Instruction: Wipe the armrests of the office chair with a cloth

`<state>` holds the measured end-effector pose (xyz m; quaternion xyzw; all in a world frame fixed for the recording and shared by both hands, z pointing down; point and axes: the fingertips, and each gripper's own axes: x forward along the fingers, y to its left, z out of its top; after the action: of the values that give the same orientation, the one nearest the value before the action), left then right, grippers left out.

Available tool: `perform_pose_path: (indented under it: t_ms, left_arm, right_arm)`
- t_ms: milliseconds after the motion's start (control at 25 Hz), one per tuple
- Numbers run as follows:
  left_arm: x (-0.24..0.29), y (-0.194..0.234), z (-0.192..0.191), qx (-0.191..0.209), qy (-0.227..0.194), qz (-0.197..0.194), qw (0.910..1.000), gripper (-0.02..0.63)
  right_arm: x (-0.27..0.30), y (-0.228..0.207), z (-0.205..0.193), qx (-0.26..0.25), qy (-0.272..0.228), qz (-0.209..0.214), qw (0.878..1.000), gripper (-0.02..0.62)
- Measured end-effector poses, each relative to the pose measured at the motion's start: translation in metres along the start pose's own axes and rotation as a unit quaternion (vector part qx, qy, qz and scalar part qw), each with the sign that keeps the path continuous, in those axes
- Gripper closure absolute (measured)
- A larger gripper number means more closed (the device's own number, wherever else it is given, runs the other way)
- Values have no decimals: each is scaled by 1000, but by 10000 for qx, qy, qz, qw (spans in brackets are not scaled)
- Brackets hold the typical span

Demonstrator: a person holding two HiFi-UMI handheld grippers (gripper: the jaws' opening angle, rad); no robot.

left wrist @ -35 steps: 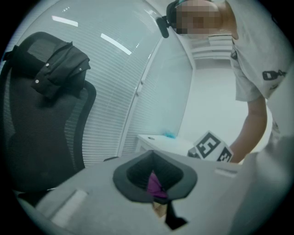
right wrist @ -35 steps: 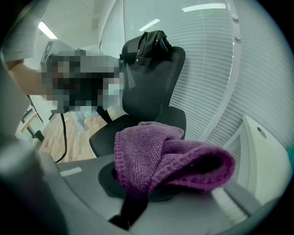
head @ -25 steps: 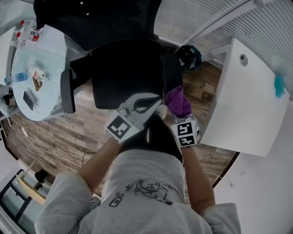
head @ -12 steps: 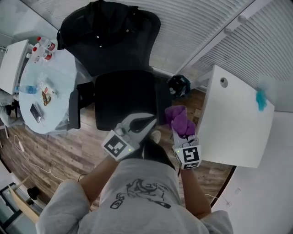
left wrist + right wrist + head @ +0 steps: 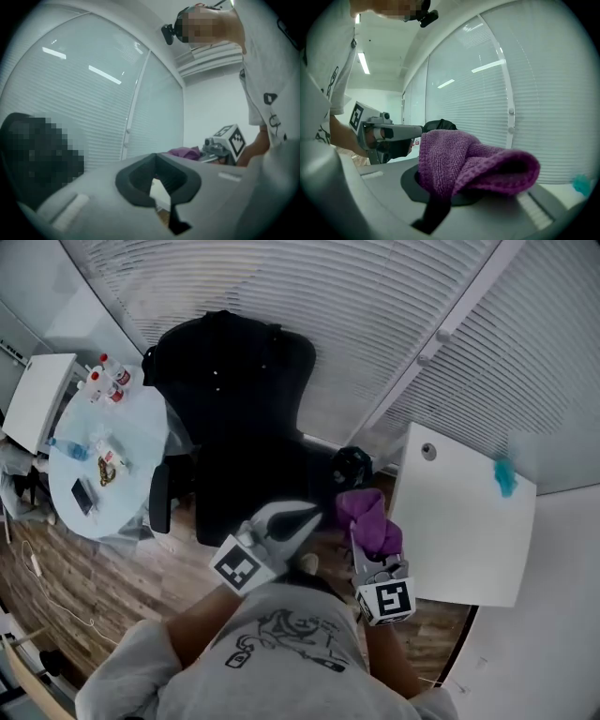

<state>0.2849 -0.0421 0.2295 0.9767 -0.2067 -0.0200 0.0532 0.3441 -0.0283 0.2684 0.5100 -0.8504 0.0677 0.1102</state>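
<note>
We held the purple waffle-weave microfibre cloth (image 5: 461, 157) pinched in the right gripper (image 5: 364, 545). Its jaws were closed on a bunched fold, and the rest of the fabric was heaped up over and ahead of the tips. The left gripper (image 5: 157, 160) carried nothing. Its dark pads met at the tips and left only a hollow between them, with floor showing through.

The black high-backed office chair (image 5: 234, 418) stood ahead of both tools and apart from them, so the cloth touched no part of it. One black padded armrest (image 5: 159, 498) lay ahead and well to the left of the left gripper. The other should have been ahead of the right gripper, but we could not pick it out among the dark shapes there. A white rectangular desk top (image 5: 459, 531) sat just to the right of the right gripper.

We judged the cloth to be light, soft and limp. It would drape and fold over whatever it met, and it could neither break nor slip easily from the pads. The hold on a gathered fold looked sound, since it left a thick wad forward of the jaws to press along an armrest. The risk we saw was loose fabric dragging or bunching, so a firm downward press seemed wise.
</note>
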Motion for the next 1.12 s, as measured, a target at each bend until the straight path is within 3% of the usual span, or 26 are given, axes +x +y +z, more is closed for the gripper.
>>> perform_pose_path:
  t_ms: [360, 600, 840, 1120]
  left_arm:
    - [-10, -33, 63, 312, -234, 115, 9992, 604]
    - [-15, -41, 70, 307, -238, 302, 9988, 604]
    - [-43, -39, 63, 86, -170, 885, 9959, 604]
    - [-103, -30, 55, 10, -150, 1849, 9826, 604]
  right_arm:
    - [-59, 11, 83, -187, -698, -190, 9972, 565]
    - [-69, 7, 92, -254, -746, -125, 9968, 565]
    - [-57, 30, 82, -474, -555, 574, 9957, 565]
    - [-30, 80, 83, -567, -548, 1553, 9847, 565]
